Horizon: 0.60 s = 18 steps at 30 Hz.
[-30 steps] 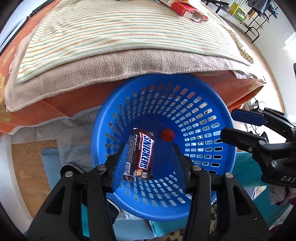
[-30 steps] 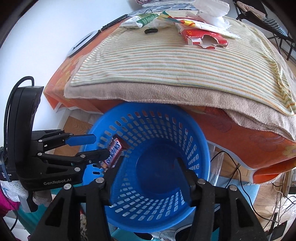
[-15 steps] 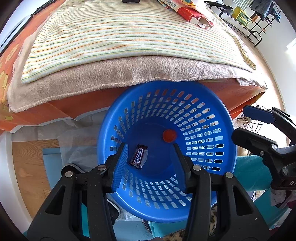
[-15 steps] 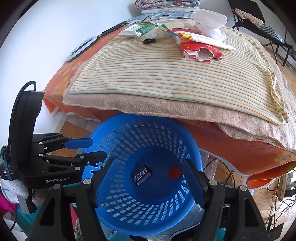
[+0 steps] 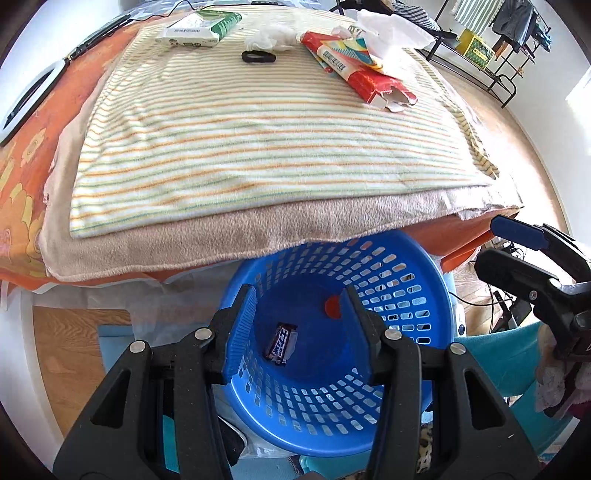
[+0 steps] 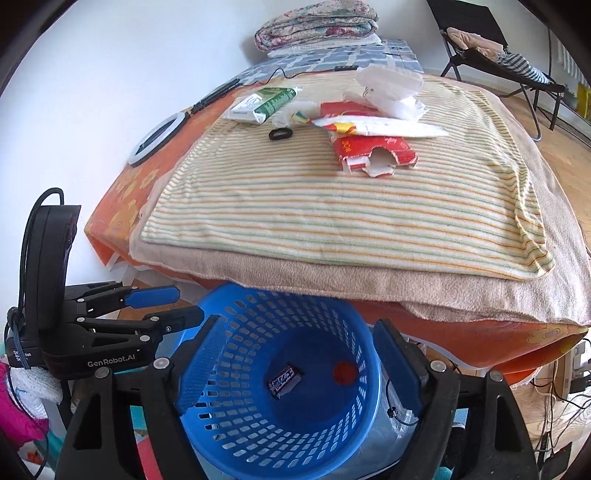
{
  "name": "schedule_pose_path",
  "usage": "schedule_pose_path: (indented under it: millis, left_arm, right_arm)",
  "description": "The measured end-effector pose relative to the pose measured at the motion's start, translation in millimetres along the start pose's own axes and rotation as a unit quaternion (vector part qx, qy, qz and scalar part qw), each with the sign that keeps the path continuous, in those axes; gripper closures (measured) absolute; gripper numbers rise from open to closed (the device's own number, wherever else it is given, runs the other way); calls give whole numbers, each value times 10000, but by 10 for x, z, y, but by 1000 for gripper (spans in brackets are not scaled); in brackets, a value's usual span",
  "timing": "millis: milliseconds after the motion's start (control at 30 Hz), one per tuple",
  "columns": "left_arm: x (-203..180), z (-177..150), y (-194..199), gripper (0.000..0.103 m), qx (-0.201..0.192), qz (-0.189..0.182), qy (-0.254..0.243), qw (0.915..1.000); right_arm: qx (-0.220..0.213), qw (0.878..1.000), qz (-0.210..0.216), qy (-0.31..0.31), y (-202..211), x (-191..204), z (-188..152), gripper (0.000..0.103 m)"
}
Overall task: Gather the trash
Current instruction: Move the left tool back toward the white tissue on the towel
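The blue slotted basket (image 5: 406, 280) (image 6: 258, 424) stands on the floor against the bed's edge. A dark candy-bar wrapper (image 5: 282, 341) (image 6: 284, 380) lies on its bottom beside a red spot (image 5: 332, 308). My left gripper (image 5: 298, 295) (image 6: 181, 304) hangs over the basket, open and empty. My right gripper (image 6: 299, 326) (image 5: 491, 242) is above it too, its jaws opening with nothing between them. On the striped blanket lie a torn red carton (image 5: 373, 83) (image 6: 373, 149), a green-white box (image 5: 195, 27) (image 6: 262, 103), crumpled white paper (image 5: 391, 33) (image 6: 391, 88) and a black ring (image 5: 258, 57) (image 6: 280, 133).
A white ring light (image 5: 26, 96) (image 6: 155, 138) lies at the bed's left edge by the wall. Folded bedding (image 6: 317, 22) is stacked at the far end. A folding chair (image 6: 480, 44) and a drying rack (image 5: 498, 37) stand beyond the bed. Cables (image 6: 554, 387) trail on the floor at right.
The candy-bar wrapper dropped from the grippers' height to the basket's bottom. The right jaws spread wider. Both grippers rose, so more of the bed top shows.
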<state>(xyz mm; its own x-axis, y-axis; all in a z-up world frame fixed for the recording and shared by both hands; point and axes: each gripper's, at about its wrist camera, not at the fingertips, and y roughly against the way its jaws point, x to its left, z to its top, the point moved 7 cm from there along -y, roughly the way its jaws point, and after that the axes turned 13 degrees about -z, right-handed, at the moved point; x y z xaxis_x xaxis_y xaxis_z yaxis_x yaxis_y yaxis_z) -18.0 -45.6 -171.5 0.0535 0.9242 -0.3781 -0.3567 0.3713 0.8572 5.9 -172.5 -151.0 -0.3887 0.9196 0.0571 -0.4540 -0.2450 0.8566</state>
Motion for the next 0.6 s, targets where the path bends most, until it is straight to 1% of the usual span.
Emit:
schedule_pose_path:
  millis: [133,400,533,600]
  left_arm:
    - [-18,222,111,55,-117,77,-146,9998]
    - [16,745,283,55,-455,150,-241,9986]
    - [62,1011,287,55,-509,35,-148,9986]
    - [101,1125,288,55,-555,48,-85,9984]
  right_arm:
    - [-314,9994,-135,-73,108,-128,218,19]
    - [-717,9963,-403,-231,242,-453,799,18]
    - [-890,9944,-540,-203,259,-562,1117,18]
    - [-910,9943,-517,-181,249,-595,1270,18]
